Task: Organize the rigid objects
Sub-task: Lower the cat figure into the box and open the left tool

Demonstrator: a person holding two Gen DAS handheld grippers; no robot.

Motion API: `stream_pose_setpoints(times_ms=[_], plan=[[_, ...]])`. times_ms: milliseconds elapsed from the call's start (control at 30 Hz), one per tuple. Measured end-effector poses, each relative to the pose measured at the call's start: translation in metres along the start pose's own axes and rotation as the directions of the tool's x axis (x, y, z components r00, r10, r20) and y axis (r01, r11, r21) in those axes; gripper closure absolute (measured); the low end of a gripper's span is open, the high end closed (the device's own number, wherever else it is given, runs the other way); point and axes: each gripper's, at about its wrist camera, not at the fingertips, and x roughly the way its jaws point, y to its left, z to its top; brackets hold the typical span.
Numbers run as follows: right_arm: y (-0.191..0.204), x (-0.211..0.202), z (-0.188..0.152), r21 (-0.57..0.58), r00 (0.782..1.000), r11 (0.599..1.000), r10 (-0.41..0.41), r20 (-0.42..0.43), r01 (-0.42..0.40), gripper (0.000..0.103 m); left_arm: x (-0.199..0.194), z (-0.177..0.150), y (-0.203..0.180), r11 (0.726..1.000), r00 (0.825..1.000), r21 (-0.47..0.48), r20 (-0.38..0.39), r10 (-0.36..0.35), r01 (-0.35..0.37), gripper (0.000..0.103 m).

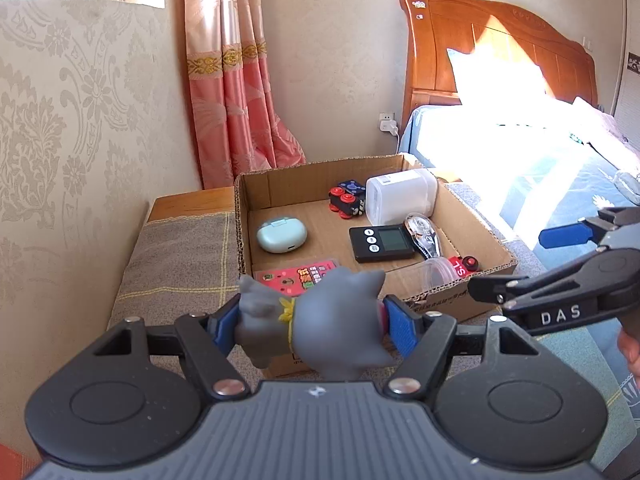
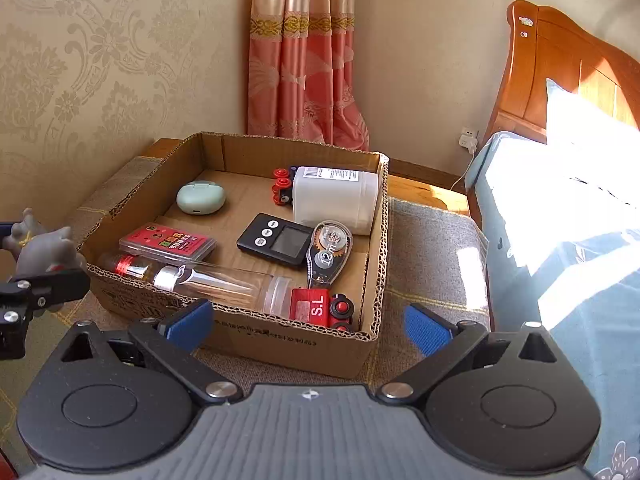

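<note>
My left gripper is shut on a grey toy animal figure with a yellow collar, held sideways above the near edge of a cardboard box. The same grey figure shows at the left edge of the right wrist view. My right gripper stands wide open with nothing between its blue pads, just in front of the cardboard box. Inside lie a clear bottle, a red toy train, a black timer, a correction tape, a white container, a mint earbud case and a red card pack.
The box sits on a grey checked cloth over a wooden bedside stand. A bed with a wooden headboard lies to the right, in strong sunlight. A pink curtain and patterned wall stand behind. A wall socket is near the bed.
</note>
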Motion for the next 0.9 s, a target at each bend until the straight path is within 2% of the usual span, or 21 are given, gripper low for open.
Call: stream_pose_setpoints(times_ms=[267, 500, 767, 900], plan=[[-0.011, -0.015, -0.022, 0.092, 1.0, 0.996, 0.021, -0.008, -0.02, 0.0, 0.026, 0.035, -0.012, 0.999, 1.0, 0.031, 0.01, 0.016, -0.016, 0.031], [-0.021, -0.017, -0.024, 0.125, 1.0, 0.992, 0.015, -0.019, -0.012, 0.0, 0.072, 0.057, -0.021, 0.998, 0.998, 0.061, -0.054, 0.035, -0.032, 0.031], [-0.023, -0.018, -0.024, 0.131, 1.0, 0.991, 0.008, -0.011, -0.006, 0.0, 0.118, 0.062, -0.024, 0.997, 0.991, 0.067, -0.129, 0.045, -0.036, 0.031], [-0.023, -0.017, -0.023, 0.13, 1.0, 0.992, 0.003, -0.013, -0.001, 0.0, 0.126, 0.063, -0.022, 0.997, 0.991, 0.052, -0.115, 0.062, -0.056, 0.025]])
